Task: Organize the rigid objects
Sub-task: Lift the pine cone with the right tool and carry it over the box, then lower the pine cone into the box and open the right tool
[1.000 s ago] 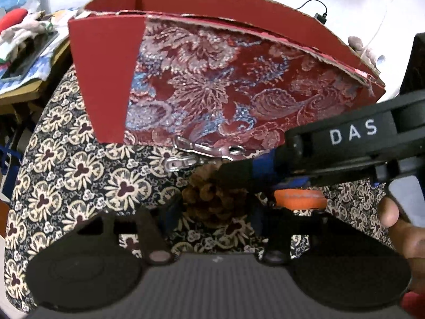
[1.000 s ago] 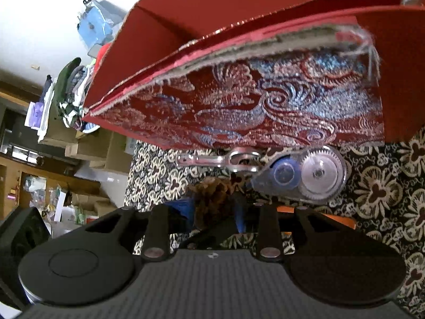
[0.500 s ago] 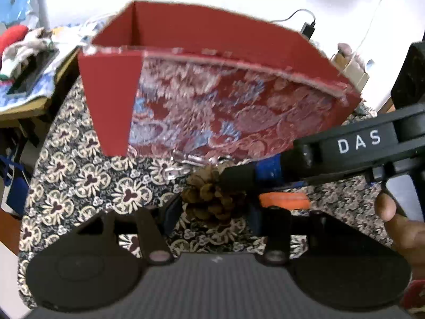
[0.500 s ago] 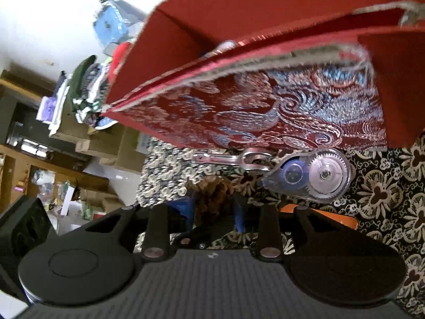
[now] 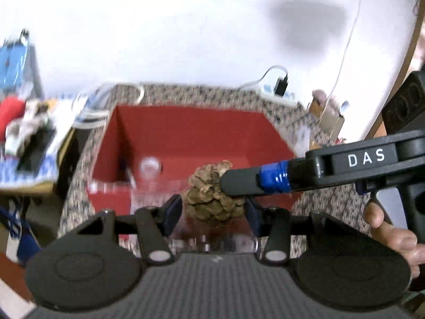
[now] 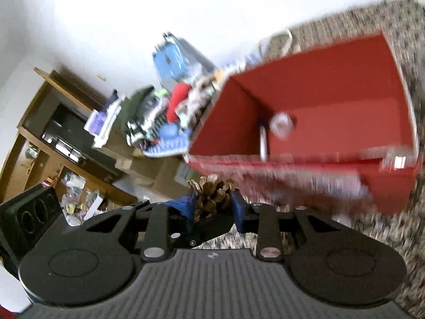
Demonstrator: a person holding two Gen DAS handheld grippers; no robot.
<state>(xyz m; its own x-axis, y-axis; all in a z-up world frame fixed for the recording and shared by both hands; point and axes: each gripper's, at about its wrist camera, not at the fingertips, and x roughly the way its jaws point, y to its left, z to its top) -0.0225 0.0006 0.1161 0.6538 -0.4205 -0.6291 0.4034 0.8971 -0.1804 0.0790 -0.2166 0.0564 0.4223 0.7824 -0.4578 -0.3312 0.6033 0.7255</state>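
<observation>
Pinecone [image 5: 212, 195] sits clamped from two sides: the left gripper [image 5: 213, 210] grips its lower scales, and the right gripper [image 6: 213, 208] pinches it narrowly from the other side, one finger [image 5: 239, 184] lying against the cone. Both hold it in the air just before the near wall of the red box [image 5: 191, 130], where a pen [image 6: 263, 143] and a small round thing lie. Brittle scales could snap, or uneven release could drop the cone short onto the patterned cloth [image 5: 329, 207].
</observation>
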